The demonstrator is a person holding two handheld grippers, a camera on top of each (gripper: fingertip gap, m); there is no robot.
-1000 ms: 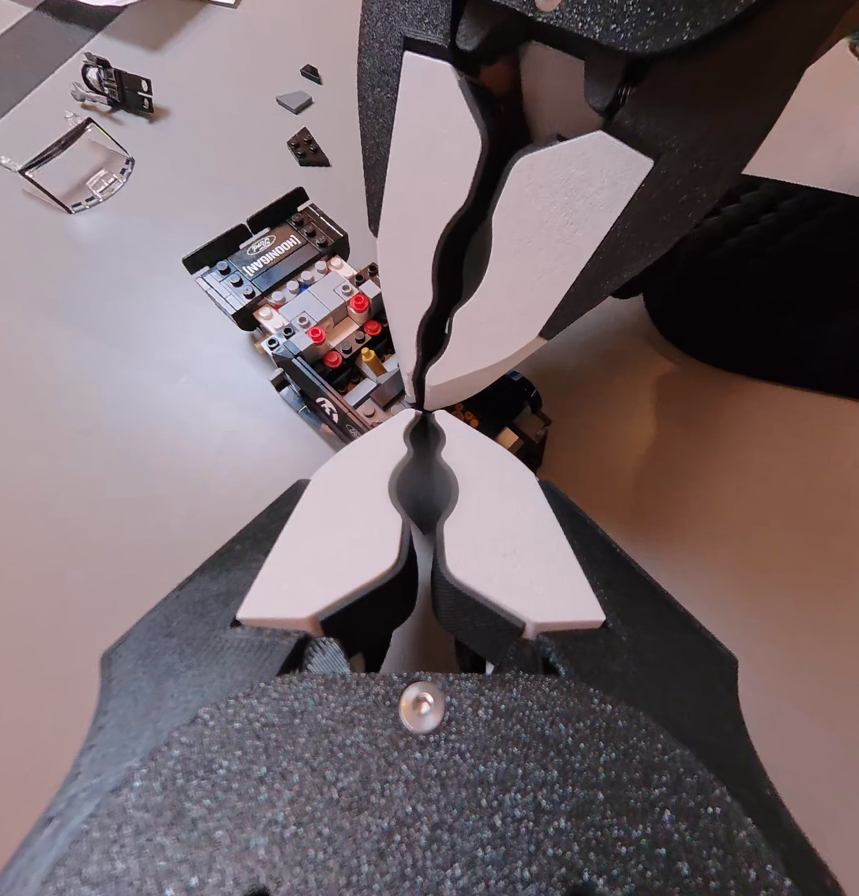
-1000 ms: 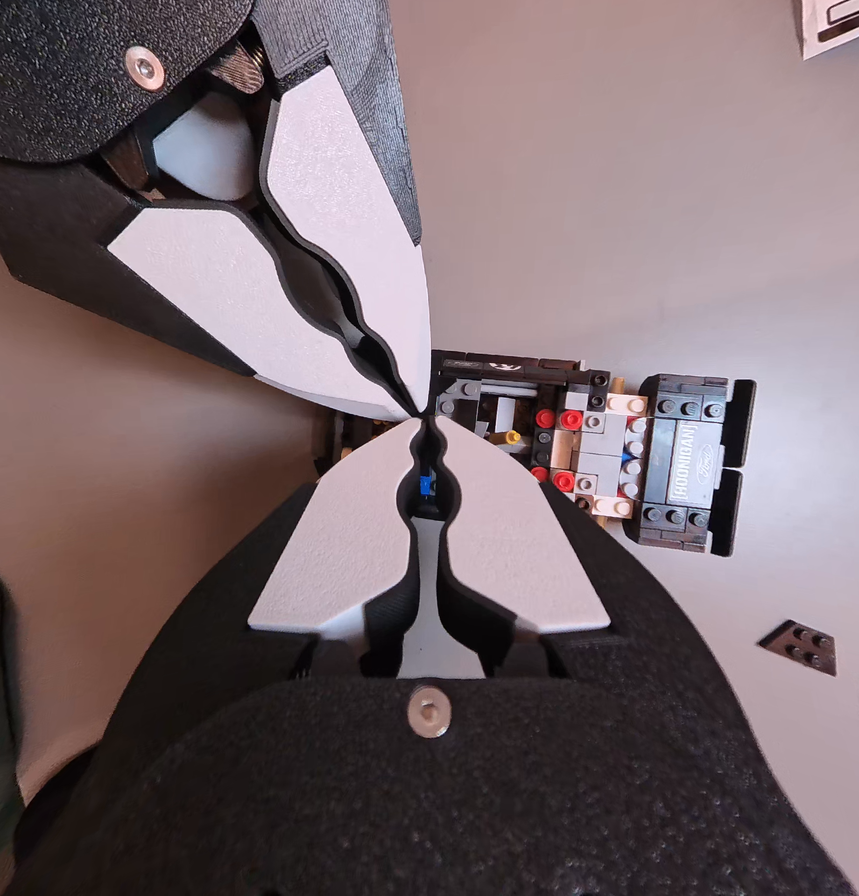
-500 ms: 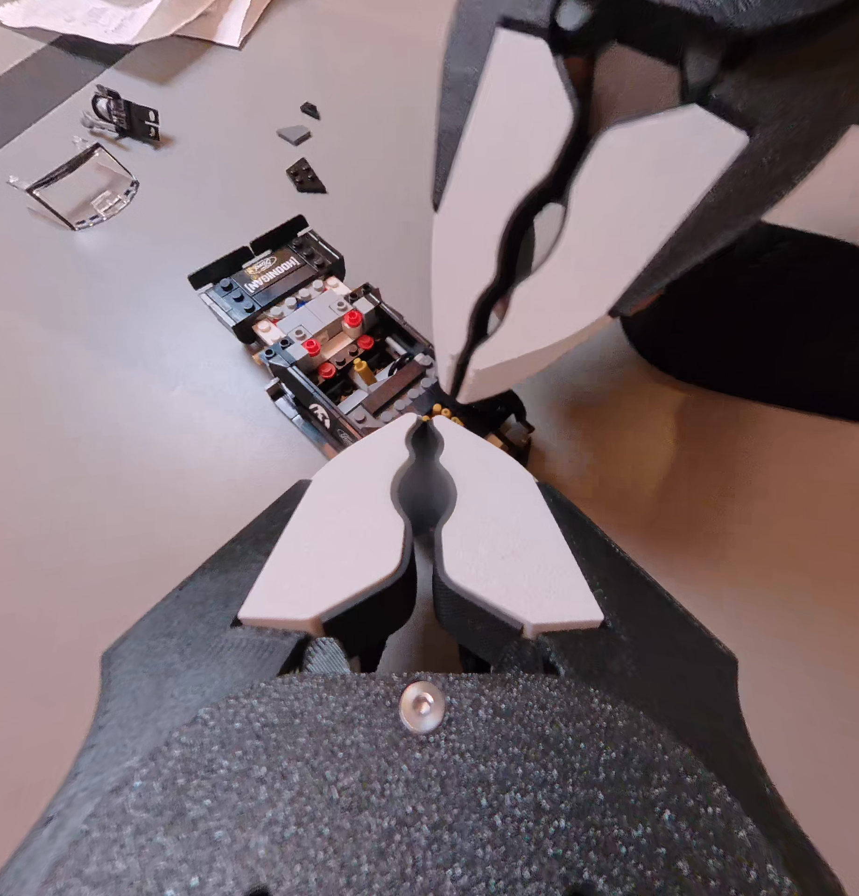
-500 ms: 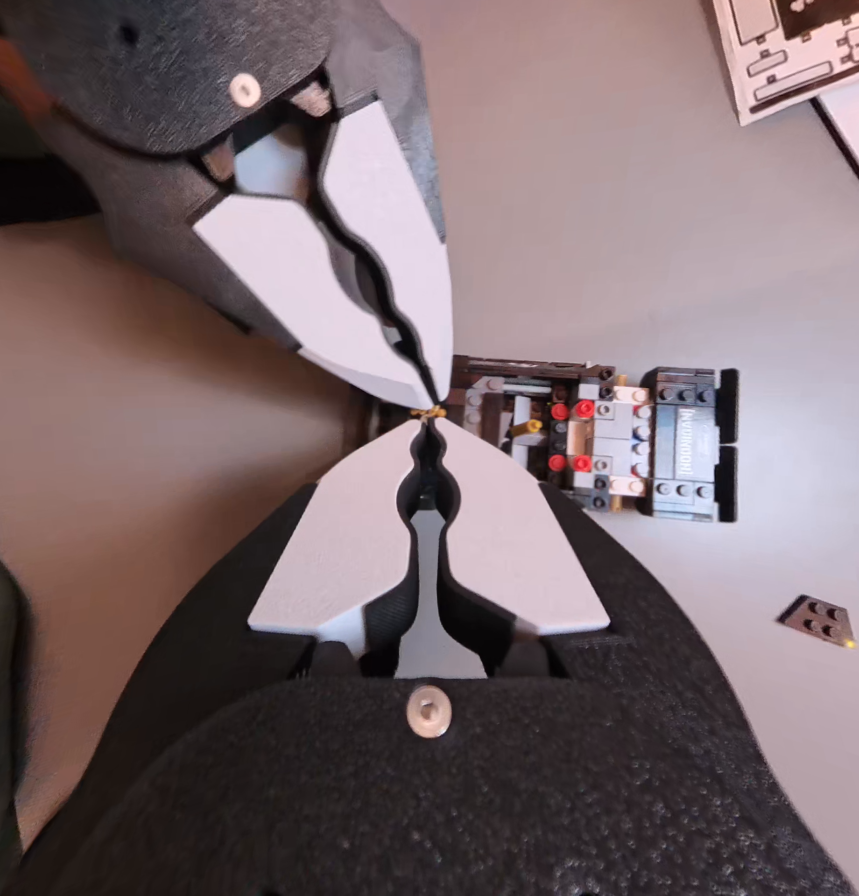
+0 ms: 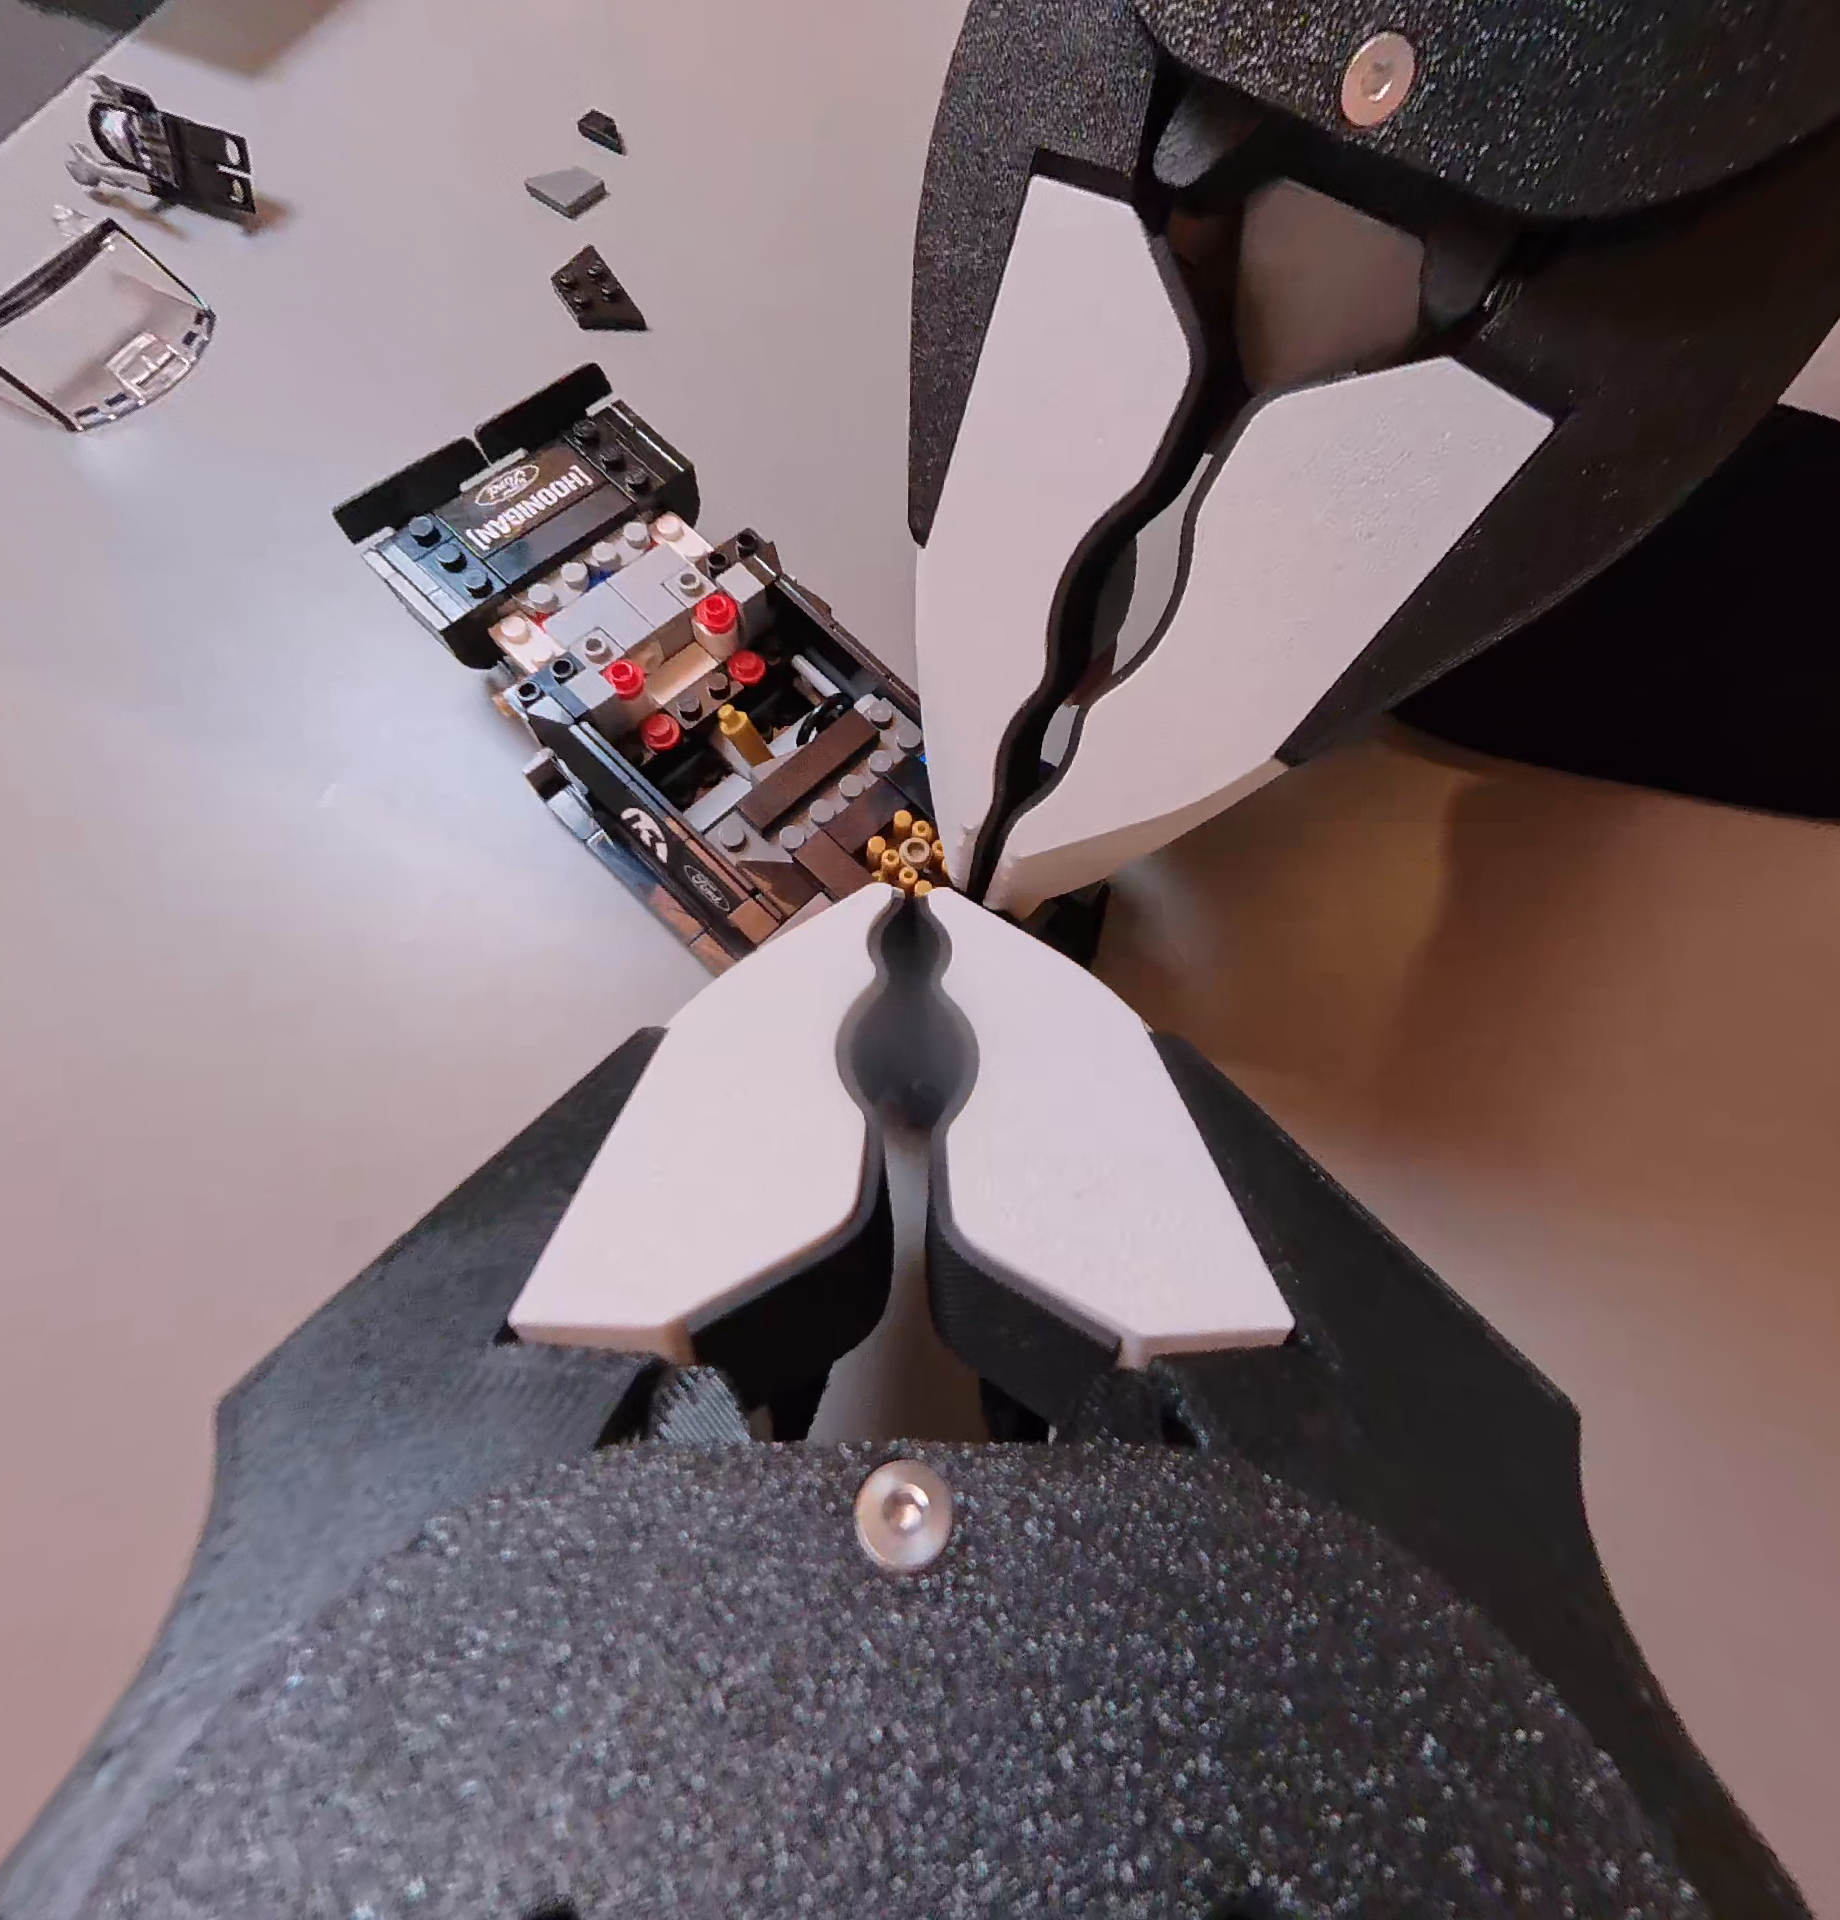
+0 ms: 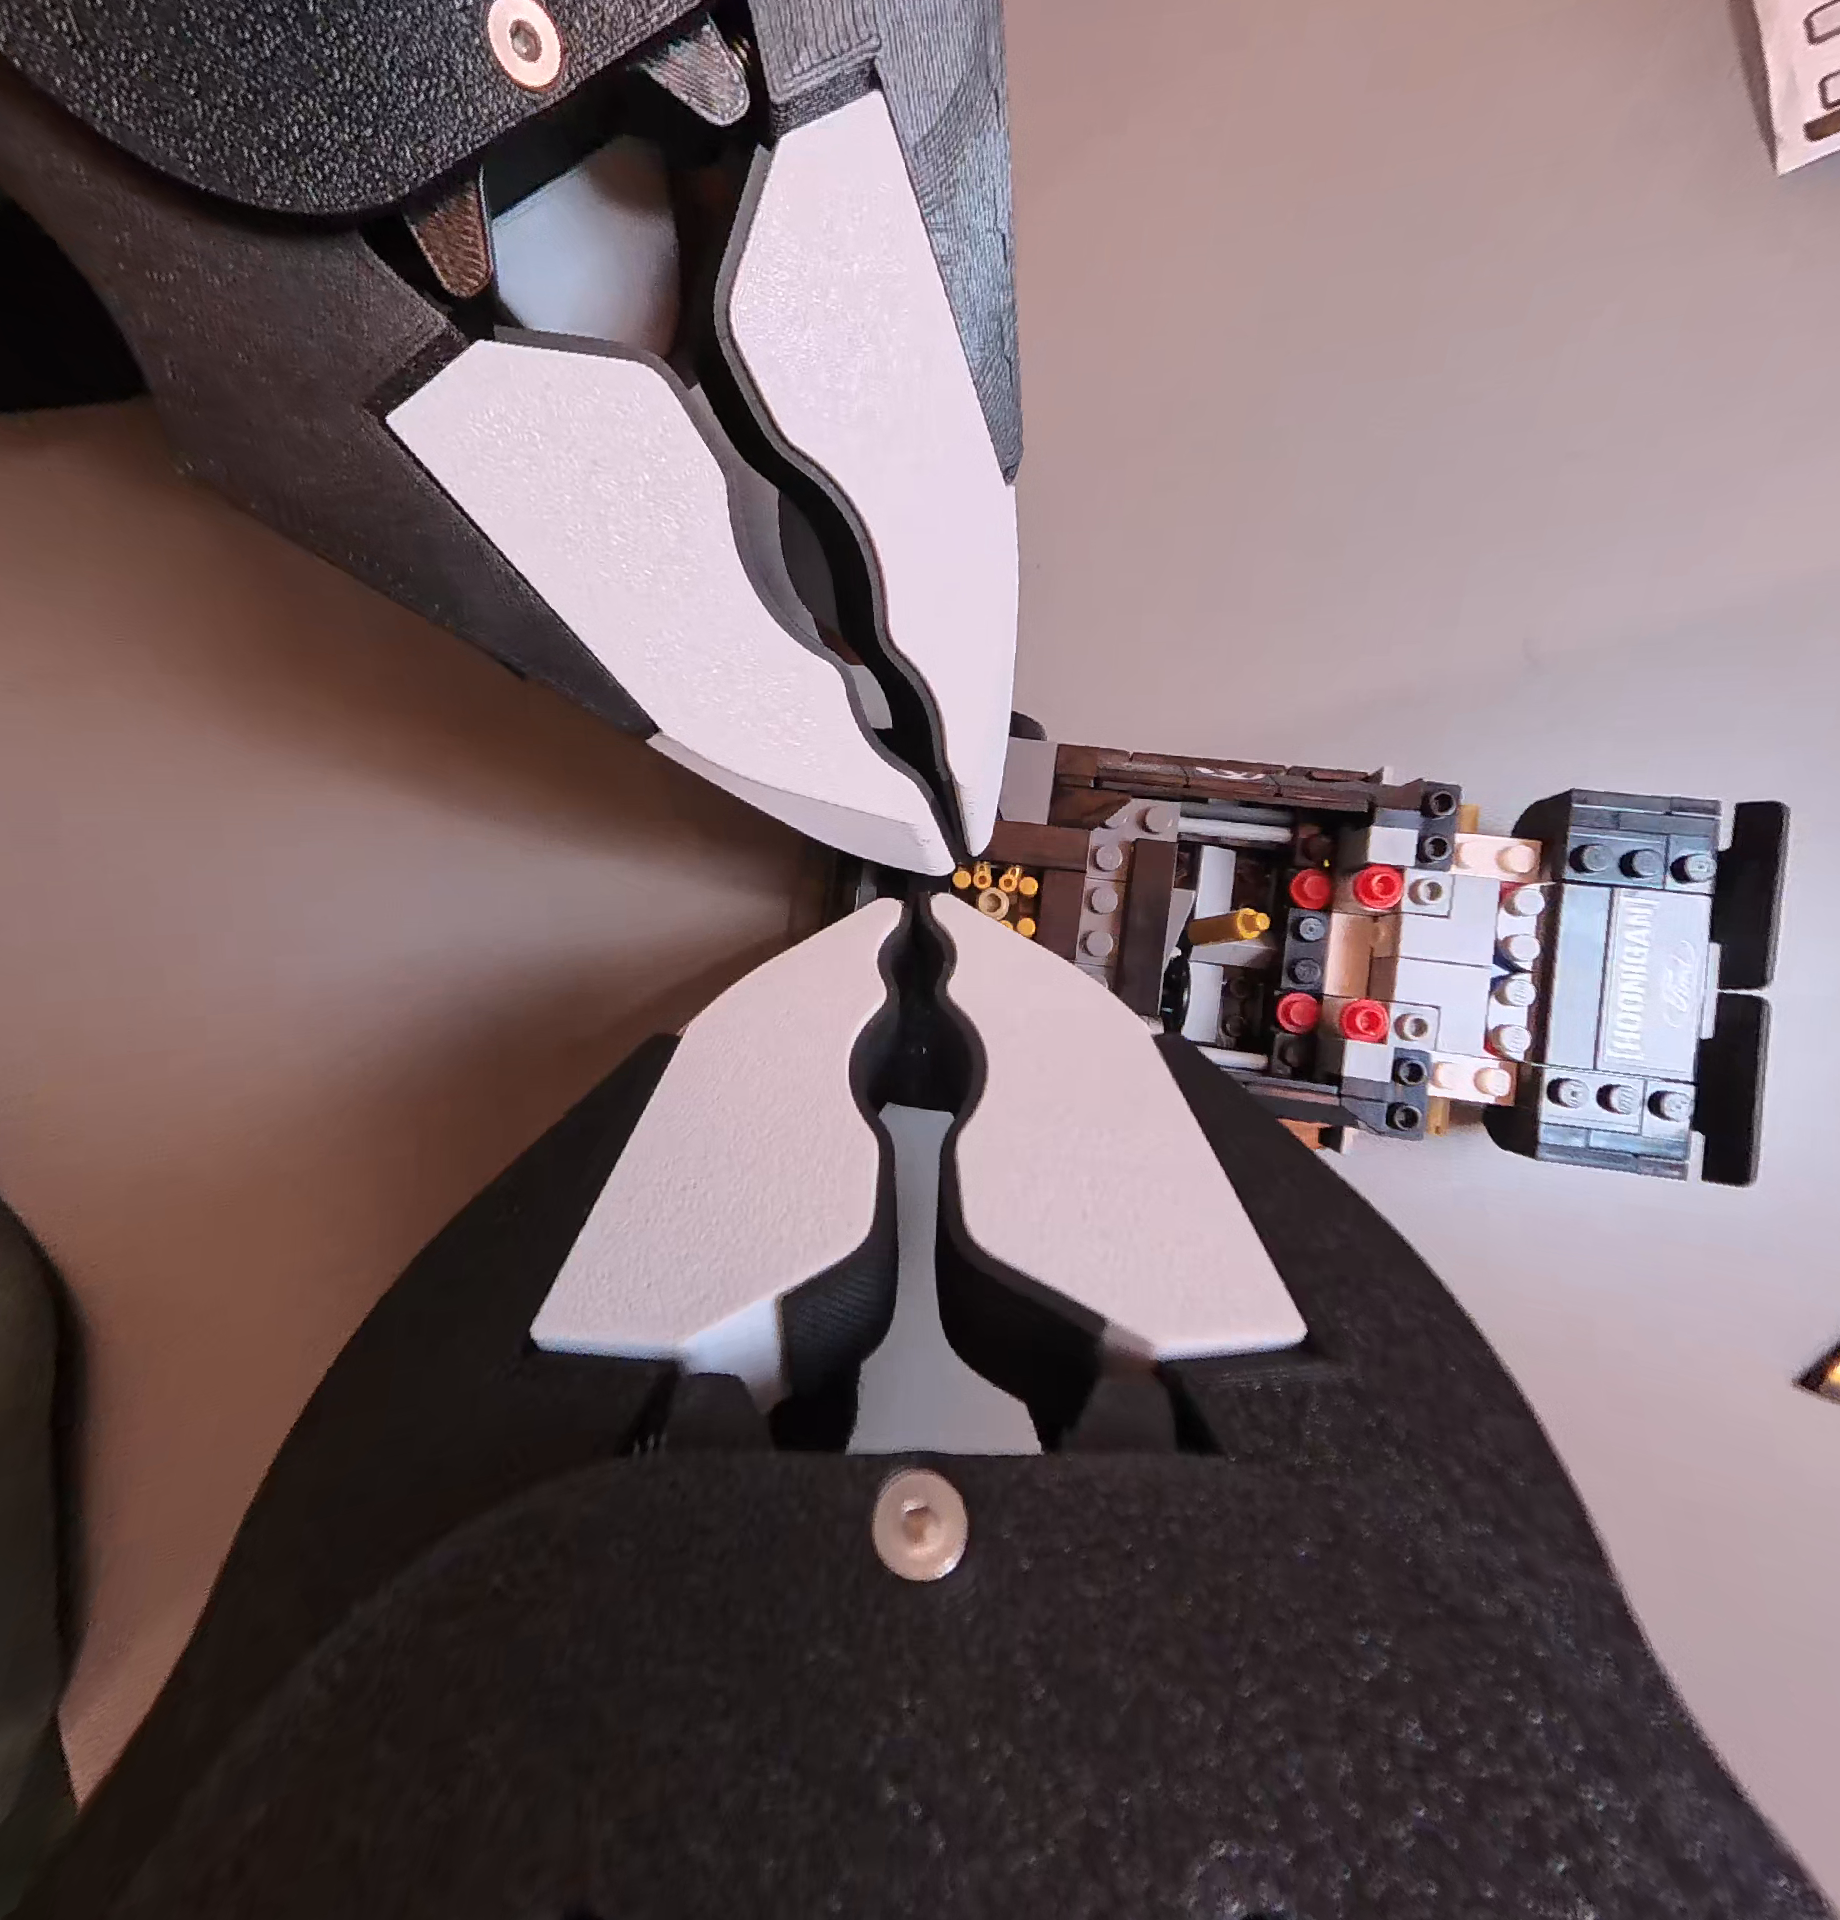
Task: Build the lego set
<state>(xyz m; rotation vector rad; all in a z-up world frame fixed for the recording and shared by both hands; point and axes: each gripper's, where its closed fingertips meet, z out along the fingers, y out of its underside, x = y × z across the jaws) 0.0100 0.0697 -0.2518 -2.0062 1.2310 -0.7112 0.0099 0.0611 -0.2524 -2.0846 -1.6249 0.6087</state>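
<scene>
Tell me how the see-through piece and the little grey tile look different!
The see-through piece is clear, curved and big; the grey tile is solid, flat and much smaller. The see-through piece has dark edges; the grey tile is plain grey all over. Both lie loose on the table, away from the car.

The lego car (image 5: 625, 665) carries writing on a black tile (image 5: 529, 509) across its tail, seen too in the right wrist view (image 6: 1648, 982) — white block lettering beside a small oval emblem. Its black side panel (image 5: 677, 857) bears a white logo mark and another oval badge. A printed sheet (image 6: 1830, 73) at the table's edge shows only diagrams — nothing legible.
</scene>
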